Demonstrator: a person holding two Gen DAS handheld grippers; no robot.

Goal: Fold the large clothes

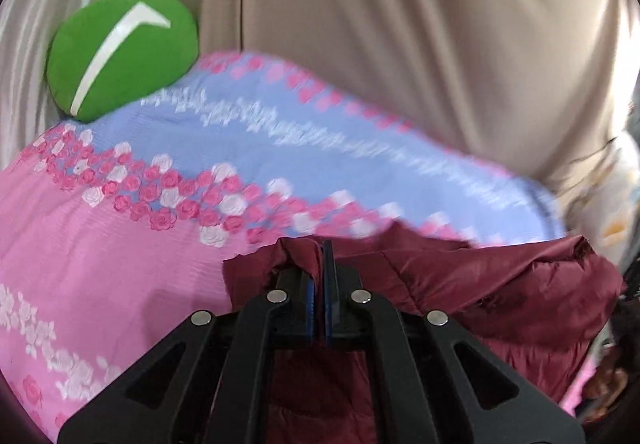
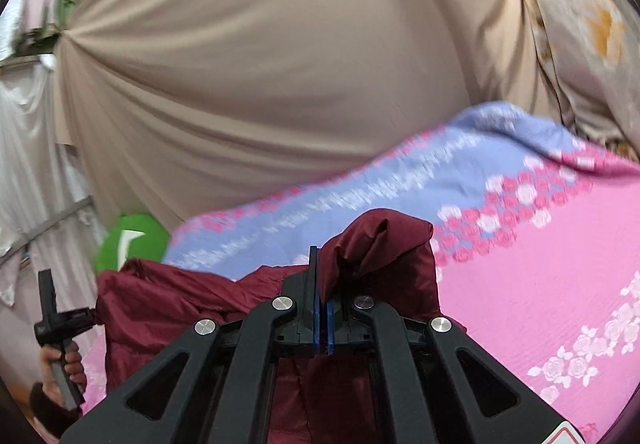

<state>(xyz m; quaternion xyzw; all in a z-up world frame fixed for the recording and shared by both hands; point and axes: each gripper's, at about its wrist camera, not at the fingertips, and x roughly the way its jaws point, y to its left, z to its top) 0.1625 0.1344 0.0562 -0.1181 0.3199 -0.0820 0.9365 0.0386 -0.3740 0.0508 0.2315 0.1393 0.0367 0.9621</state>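
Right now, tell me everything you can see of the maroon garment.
The maroon garment looks like a shiny, puffy padded jacket, crumpled and not yet folded. It stretches between both grippers above the pink and blue floral bedspread. The left gripper is shut on one bunched edge, the right gripper on another, where cloth rises in a peak. The rest hangs down out of view.

The maroon jacket (image 1: 500,284) is slightly glossy, smooth cloth; the floral bedsheet (image 1: 100,244) is matt, finely ribbed cloth.
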